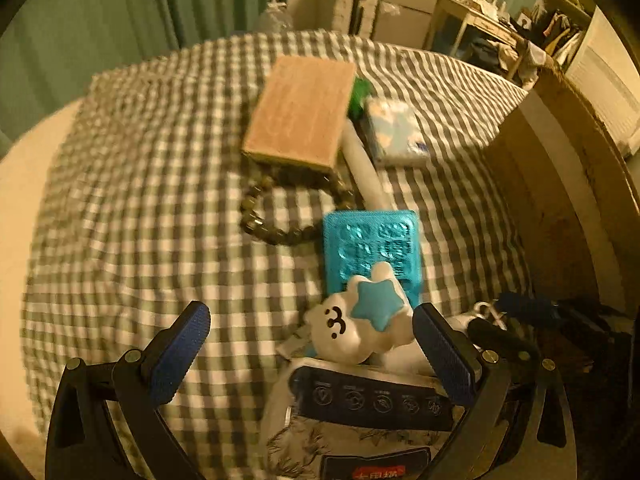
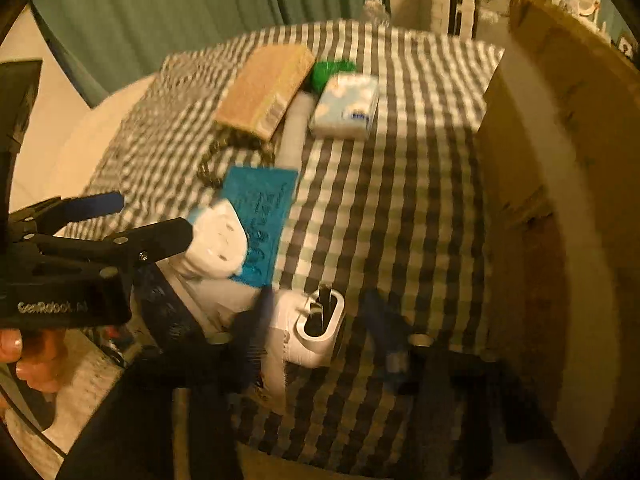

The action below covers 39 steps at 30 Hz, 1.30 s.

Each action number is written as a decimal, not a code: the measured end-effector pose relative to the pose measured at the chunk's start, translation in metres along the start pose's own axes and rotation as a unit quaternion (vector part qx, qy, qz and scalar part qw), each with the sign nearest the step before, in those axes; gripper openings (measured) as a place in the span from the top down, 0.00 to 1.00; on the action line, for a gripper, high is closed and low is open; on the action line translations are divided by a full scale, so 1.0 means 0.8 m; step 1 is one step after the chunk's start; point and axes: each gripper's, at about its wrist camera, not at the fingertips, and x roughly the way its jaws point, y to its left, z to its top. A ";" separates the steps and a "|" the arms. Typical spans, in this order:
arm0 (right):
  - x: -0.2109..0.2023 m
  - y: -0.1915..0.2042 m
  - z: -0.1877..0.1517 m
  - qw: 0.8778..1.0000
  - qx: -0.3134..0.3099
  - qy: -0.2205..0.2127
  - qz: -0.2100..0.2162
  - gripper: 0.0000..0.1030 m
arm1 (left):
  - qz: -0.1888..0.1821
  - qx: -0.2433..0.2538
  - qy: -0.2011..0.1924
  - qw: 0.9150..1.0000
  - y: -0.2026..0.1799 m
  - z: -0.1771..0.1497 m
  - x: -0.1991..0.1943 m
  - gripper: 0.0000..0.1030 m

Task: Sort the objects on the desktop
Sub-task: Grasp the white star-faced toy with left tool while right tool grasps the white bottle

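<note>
the white clip is seen between the half-closed right gripper fingers, contact unclear; the left gripper fingers are spread wide around the bear toy.

The left claw body reads "GenRobot.ai" in white.

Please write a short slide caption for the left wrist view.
Open left gripper above a white bear toy on the checked cloth.
</note>
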 end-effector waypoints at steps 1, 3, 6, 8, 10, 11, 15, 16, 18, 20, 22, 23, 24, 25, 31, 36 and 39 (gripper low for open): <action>0.002 0.000 0.000 1.000 -0.002 0.000 0.003 0.62 | -0.018 -0.007 0.007 1.000 0.001 0.001 0.005 0.00; 0.003 0.000 0.001 1.000 -0.003 -0.002 0.009 0.68 | -0.037 -0.021 0.012 0.999 0.004 0.003 0.012 0.00; 0.003 -0.002 0.001 1.000 -0.001 -0.007 0.012 0.72 | -0.032 -0.014 0.033 0.999 -0.002 0.001 0.027 0.00; 0.001 -0.006 0.001 1.000 0.006 -0.013 0.004 0.83 | -0.029 -0.006 0.047 0.998 -0.007 -0.002 0.036 0.00; 0.002 -0.007 0.003 1.000 0.011 -0.014 0.008 0.86 | -0.029 0.002 0.049 0.998 -0.010 -0.003 0.039 0.00; 0.002 -0.006 0.004 1.000 0.009 -0.014 0.008 0.86 | -0.029 0.003 0.049 0.998 -0.011 -0.003 0.038 0.05; 0.001 -0.004 0.004 1.000 0.005 -0.017 0.008 0.86 | -0.032 -0.003 0.053 0.998 -0.012 -0.004 0.037 0.35; 0.000 -0.004 0.004 1.000 0.005 -0.019 0.009 0.86 | -0.031 -0.004 0.051 0.998 -0.012 -0.004 0.036 0.35; -0.002 -0.002 0.004 1.000 0.003 -0.024 0.009 0.87 | -0.024 -0.005 0.041 0.999 -0.011 -0.003 0.028 0.35; -0.008 0.001 0.006 0.999 -0.004 -0.033 0.006 0.88 | -0.018 -0.008 0.028 0.999 -0.007 -0.001 0.018 0.35; -0.013 0.004 0.006 0.999 -0.010 -0.041 0.001 0.88 | -0.014 -0.013 0.013 1.000 -0.006 0.001 0.006 0.35; -0.017 0.006 0.007 0.999 -0.013 -0.047 -0.001 0.89 | -0.012 -0.015 0.006 1.000 -0.004 0.004 0.000 0.35; -0.020 0.006 0.007 0.999 -0.015 -0.052 -0.002 0.89 | -0.011 -0.017 -0.003 1.000 -0.003 0.005 -0.008 0.35; -0.022 0.008 0.007 0.998 -0.016 -0.057 -0.003 0.90 | -0.009 -0.019 -0.013 1.000 -0.002 0.007 -0.015 0.35; -0.050 0.017 0.010 0.995 -0.031 -0.094 -0.011 0.90 | -0.003 -0.030 -0.070 0.997 0.006 0.015 -0.066 0.35; -0.082 0.024 0.013 0.990 -0.038 -0.134 -0.019 0.90 | 0.006 -0.036 -0.118 0.992 0.005 0.018 -0.111 0.35; -0.104 0.028 0.016 0.986 -0.041 -0.160 -0.023 0.90 | 0.009 -0.040 -0.143 0.989 0.007 0.021 -0.137 0.35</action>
